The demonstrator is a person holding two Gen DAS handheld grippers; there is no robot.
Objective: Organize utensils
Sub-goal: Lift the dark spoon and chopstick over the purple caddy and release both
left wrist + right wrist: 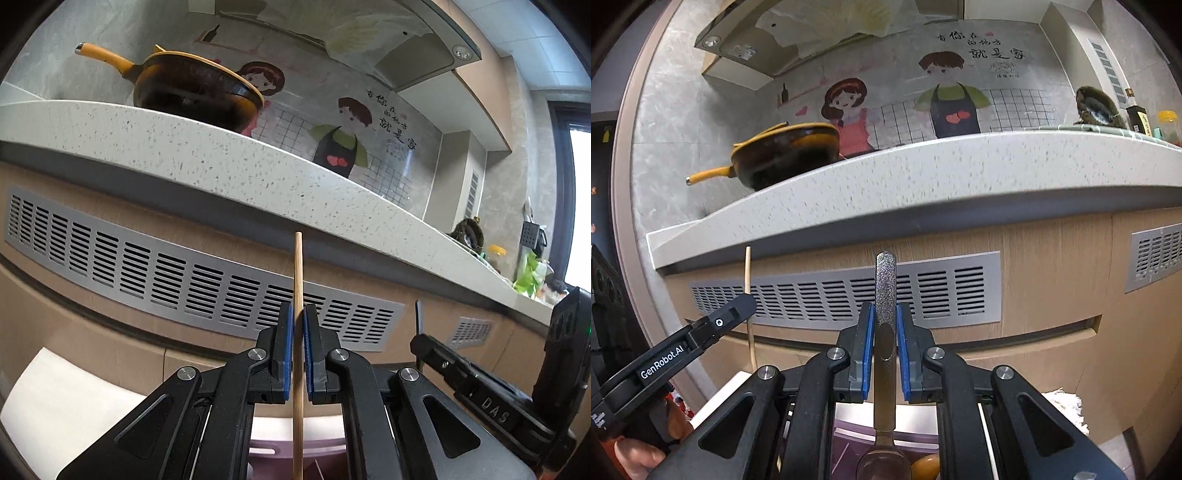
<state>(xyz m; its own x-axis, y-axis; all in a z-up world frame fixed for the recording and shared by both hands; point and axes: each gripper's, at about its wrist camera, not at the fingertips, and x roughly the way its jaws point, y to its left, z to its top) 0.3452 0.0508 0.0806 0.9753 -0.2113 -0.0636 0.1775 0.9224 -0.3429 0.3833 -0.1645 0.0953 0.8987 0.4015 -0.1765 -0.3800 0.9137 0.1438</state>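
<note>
One wooden chopstick point(297, 332) is being clamped upright between the blue pads point(287, 354) of the left gripper point(298, 314), whose jaws are closed on it with only the stick's width between them. Its upper end is standing clear above the fingertips, and its lower end is running down out of view over a pale pink tray point(266, 452) below the gripper.

One metal spoon point(885, 332) is being gripped by its handle in the right gripper point(885, 314), the jaws drawn in against the handle's sides. The handle is being held upright, its textured tip rising above the fingertips, while the bowl is hanging at the bottom edge of the view, over the same pink tray point(846, 443). One brown rounded object point(925, 467) is being seen just beside the spoon bowl; what it is cannot be told.

Both grippers are being held side by side: from the right wrist, the left gripper point(748, 300) with its chopstick point(749, 295) is being seen at the left, and part of a hand point(635, 456) is showing beneath it. From the left wrist, the right gripper point(416, 338) is showing at the right.

Behind the grippers, a cabinet front point(1052, 266) is being faced, with two grey vent grilles point(849, 291) set into it. Above it, the speckled worktop point(942, 170) is being seen from below its front edge. One dark pan point(786, 151) with a yellow handle is sitting near the worktop's left end, close to the front edge.
</note>
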